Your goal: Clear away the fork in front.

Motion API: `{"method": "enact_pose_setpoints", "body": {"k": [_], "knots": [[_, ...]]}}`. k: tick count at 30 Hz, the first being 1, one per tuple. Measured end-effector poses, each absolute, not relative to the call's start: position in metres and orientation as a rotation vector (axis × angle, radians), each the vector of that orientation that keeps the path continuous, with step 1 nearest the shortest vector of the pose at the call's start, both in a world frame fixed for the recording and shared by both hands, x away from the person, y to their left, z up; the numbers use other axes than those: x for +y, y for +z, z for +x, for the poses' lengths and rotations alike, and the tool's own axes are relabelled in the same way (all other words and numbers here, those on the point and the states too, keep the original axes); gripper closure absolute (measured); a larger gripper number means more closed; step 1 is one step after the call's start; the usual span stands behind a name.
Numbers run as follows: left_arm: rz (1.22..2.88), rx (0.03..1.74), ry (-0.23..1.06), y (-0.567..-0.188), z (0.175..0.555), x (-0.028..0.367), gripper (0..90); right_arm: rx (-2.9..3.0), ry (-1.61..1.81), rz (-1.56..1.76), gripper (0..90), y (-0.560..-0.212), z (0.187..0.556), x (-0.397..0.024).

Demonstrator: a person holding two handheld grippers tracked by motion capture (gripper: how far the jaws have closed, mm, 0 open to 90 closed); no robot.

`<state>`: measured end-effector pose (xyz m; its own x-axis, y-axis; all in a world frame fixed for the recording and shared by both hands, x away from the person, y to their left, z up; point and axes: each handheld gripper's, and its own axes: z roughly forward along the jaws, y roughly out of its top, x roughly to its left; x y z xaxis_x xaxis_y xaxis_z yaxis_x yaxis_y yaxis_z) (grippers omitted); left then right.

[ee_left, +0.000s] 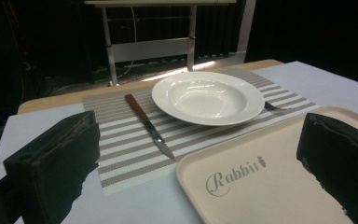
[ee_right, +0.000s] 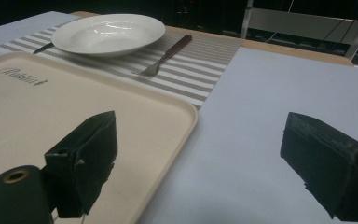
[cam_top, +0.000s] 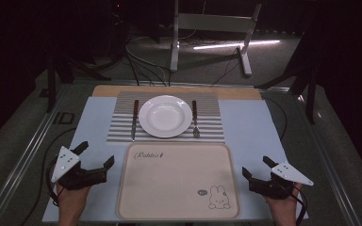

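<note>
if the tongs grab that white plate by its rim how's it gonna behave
The white plate looks like glazed ceramic: probably rigid, fairly heavy, breakable. Its glossy rim may slip in the jaws. Sitting flat on the striped placemat, it should slide, not tip.

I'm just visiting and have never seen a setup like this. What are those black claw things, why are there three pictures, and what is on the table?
There is no robot here: a person holds a hand-operated two-jaw gripper in each hand, the left gripper and the right gripper. One picture comes from a fixed camera above the table; the other two come from cameras riding on each gripper, so the black blocks at their bottom edges are that gripper's own jaws. Both grippers are open and hold nothing. On the table lies a striped placemat with a white plate, a knife to its left and a fork to its right. Nearer the person sits an empty beige tray printed with a rabbit.
</note>
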<state>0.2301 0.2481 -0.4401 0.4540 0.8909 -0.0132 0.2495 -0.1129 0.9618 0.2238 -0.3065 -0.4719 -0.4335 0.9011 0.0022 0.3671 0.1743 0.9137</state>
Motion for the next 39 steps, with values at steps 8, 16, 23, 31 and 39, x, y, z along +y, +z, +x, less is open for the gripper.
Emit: {"method": "enact_pose_setpoints", "body": {"k": [8, 16, 23, 31, 39], "knots": [[1.650, 1.043, 0.725, -0.444, 0.233, 0.247, 0.2, 1.895, 1.212, 1.198, 11.2, -0.474, 0.224, -0.307], [1.648, 1.056, 0.751, -0.444, 0.233, 0.248, 0.2, 1.885, 1.205, 1.203, 11.2, -0.472, 0.225, -0.304], [1.648, 1.062, 0.765, -0.445, 0.233, 0.247, 0.3, 1.875, 1.198, 1.228, 11.4, -0.464, 0.228, -0.303], [1.647, 1.064, 0.797, -0.445, 0.231, 0.246, 0.3, 1.857, 1.208, 1.216, 11.5, -0.449, 0.239, -0.301], [1.646, 1.069, 0.794, -0.446, 0.231, 0.246, 0.3, 1.867, 1.181, 1.211, 11.5, -0.435, 0.252, -0.295]]}}
